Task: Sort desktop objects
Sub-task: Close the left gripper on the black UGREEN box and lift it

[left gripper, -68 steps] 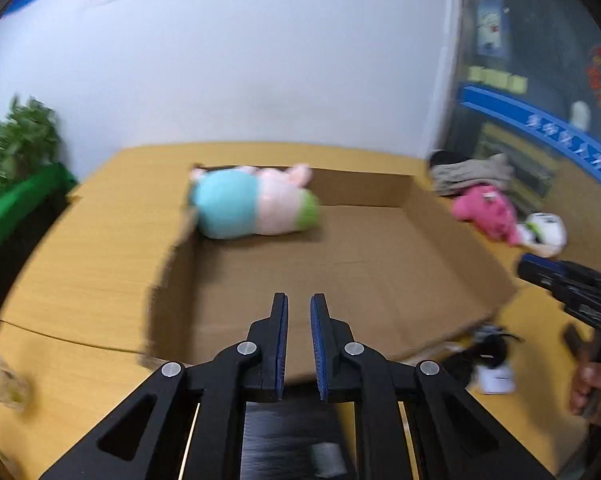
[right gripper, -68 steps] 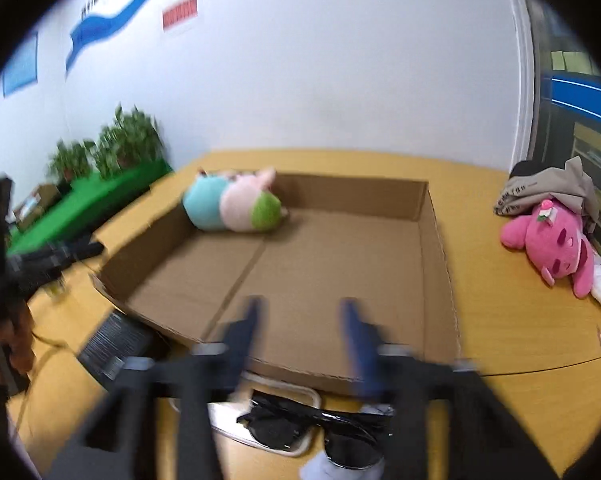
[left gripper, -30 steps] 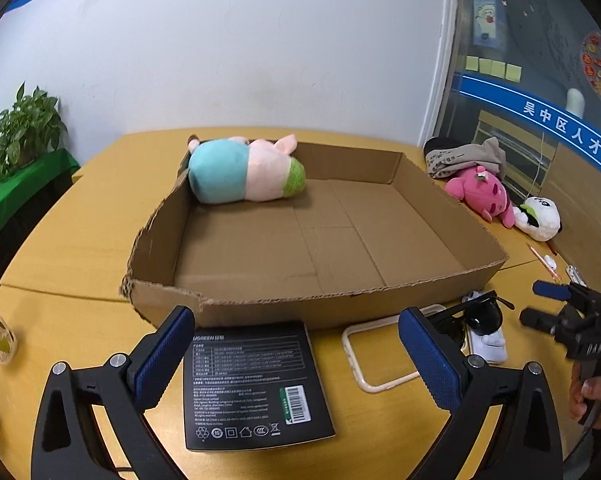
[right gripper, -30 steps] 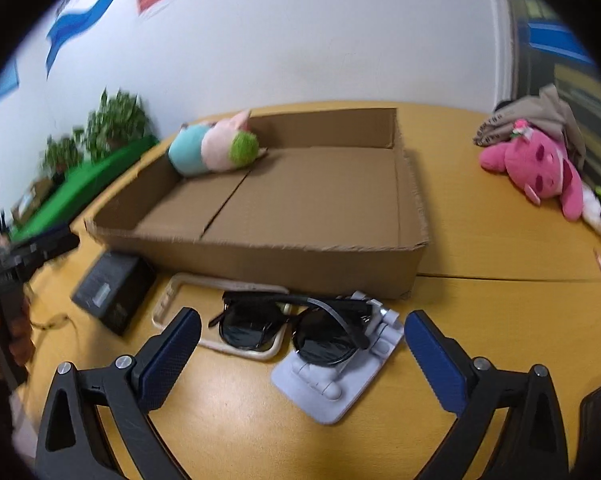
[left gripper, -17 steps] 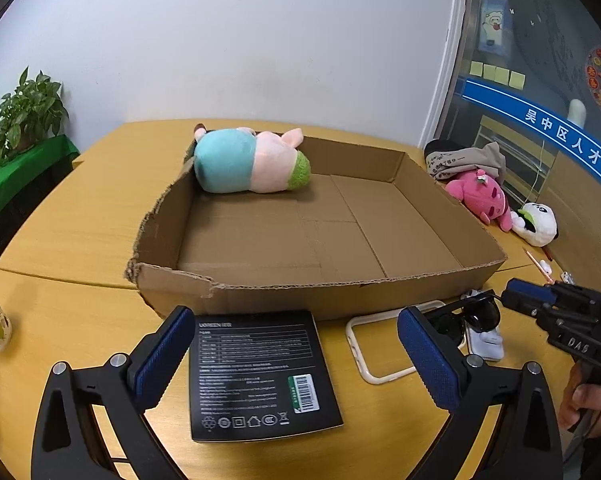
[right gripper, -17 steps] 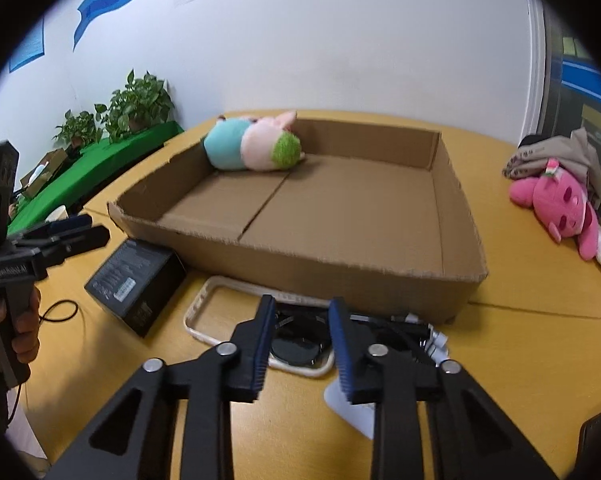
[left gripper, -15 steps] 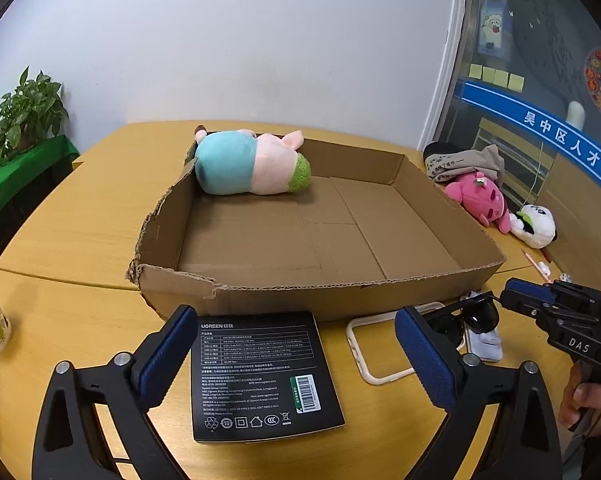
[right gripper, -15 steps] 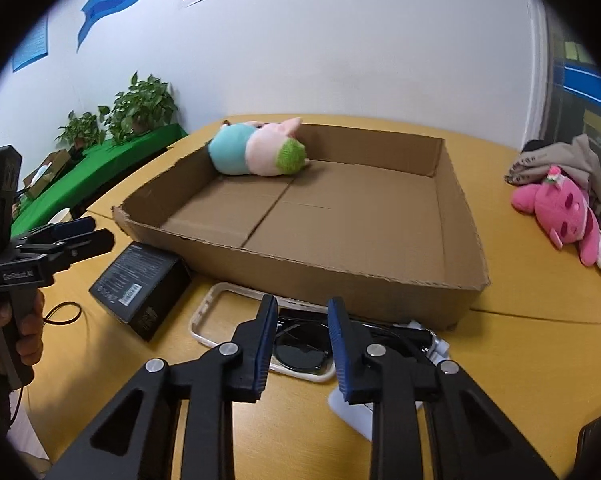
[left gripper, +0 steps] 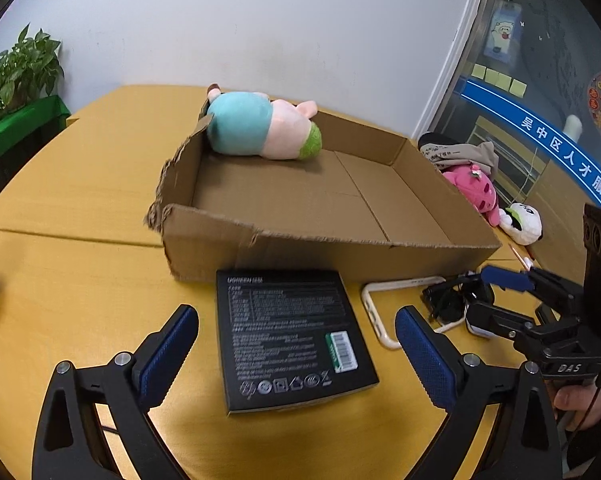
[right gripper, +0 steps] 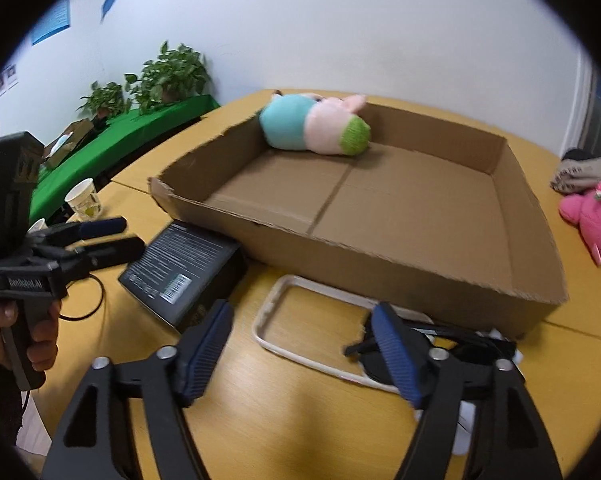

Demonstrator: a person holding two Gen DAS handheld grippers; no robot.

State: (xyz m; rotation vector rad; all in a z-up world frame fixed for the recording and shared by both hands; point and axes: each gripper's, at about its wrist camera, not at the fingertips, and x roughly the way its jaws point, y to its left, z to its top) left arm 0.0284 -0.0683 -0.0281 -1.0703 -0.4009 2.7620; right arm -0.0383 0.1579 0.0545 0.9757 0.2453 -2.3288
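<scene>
Only 1 toy (left gripper: 260,130) is in my tray (left gripper: 324,246); the box (left gripper: 290,334), glasses (right gripper: 384,354) wait, and both fingers are wide, holding nothing.

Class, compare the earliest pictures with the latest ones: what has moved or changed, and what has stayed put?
Left gripper opened from nearly shut and now straddles the black box. Right gripper shut, then has just been opening, nothing between its pads. Plush toy stays in the cardboard tray; nothing grasped.
</scene>
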